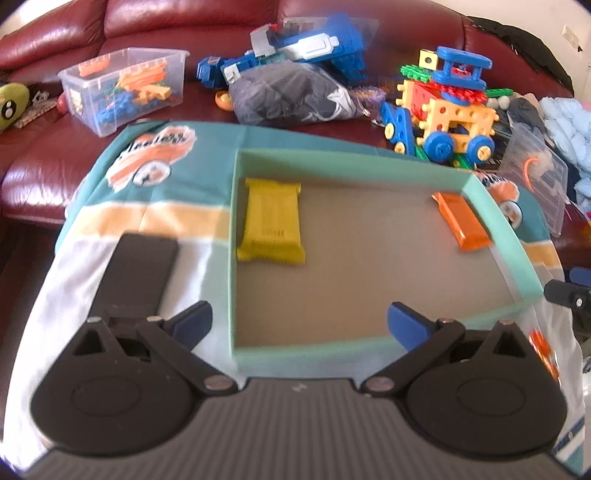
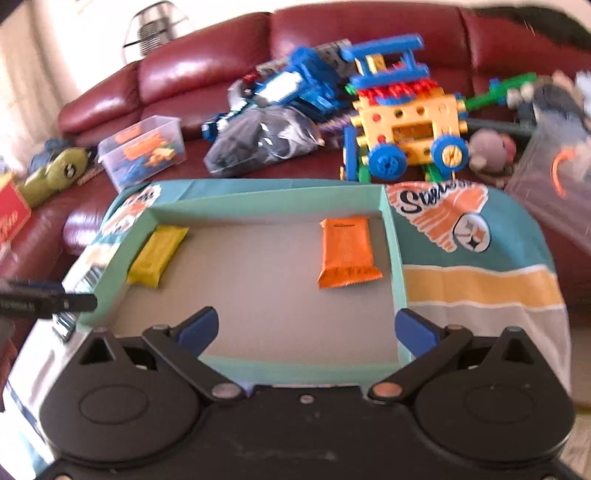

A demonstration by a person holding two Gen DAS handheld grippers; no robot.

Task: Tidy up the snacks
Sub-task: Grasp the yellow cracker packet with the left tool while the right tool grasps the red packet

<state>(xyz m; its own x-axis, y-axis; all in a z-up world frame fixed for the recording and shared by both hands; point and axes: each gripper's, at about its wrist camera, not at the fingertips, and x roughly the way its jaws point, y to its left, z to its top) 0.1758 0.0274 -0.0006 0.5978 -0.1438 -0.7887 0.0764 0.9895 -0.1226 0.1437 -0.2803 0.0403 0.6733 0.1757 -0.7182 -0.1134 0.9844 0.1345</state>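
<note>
Your left gripper [image 1: 300, 321] stands fully open above the near edge of the shallow teal box [image 1: 233, 236], with nothing between its blue fingers [image 1: 192, 321]. Your right gripper [image 2: 306, 328] is spread just as wide over the same near edge and also holds nothing.

The box has a plain brown floor and low teal walls. It rests on a printed cloth [image 1: 155, 218] with teal, orange and white bands, which covers the work surface.

Two snacks lie flat inside the box, well apart from each other:
- The yellow snack packet [image 1: 272, 221] lies at the far left, just beside the left wall. In the right wrist view the same packet [image 2: 158, 254] runs along that wall.
- The orange snack packet [image 1: 461, 221] lies at the far right, close to the right wall. In the right wrist view it [image 2: 347, 251] sits with its crimped end toward you.

A flat black object [image 1: 138, 273] lies on the cloth, left of the box and near your left gripper; what it is cannot be told.

Beyond the cloth is a dark red leather sofa [image 1: 184, 22]. On its seat you will find:
- a clear plastic bin [image 1: 122, 88] of orange and blue toy pieces, far left;
- a dark bag [image 1: 291, 92], centre;
- a blue and white toy [image 1: 306, 44] behind the bag;
- a yellow toy vehicle with blue wheels [image 1: 454, 118], far right.

Both views are slightly blurred.
</note>
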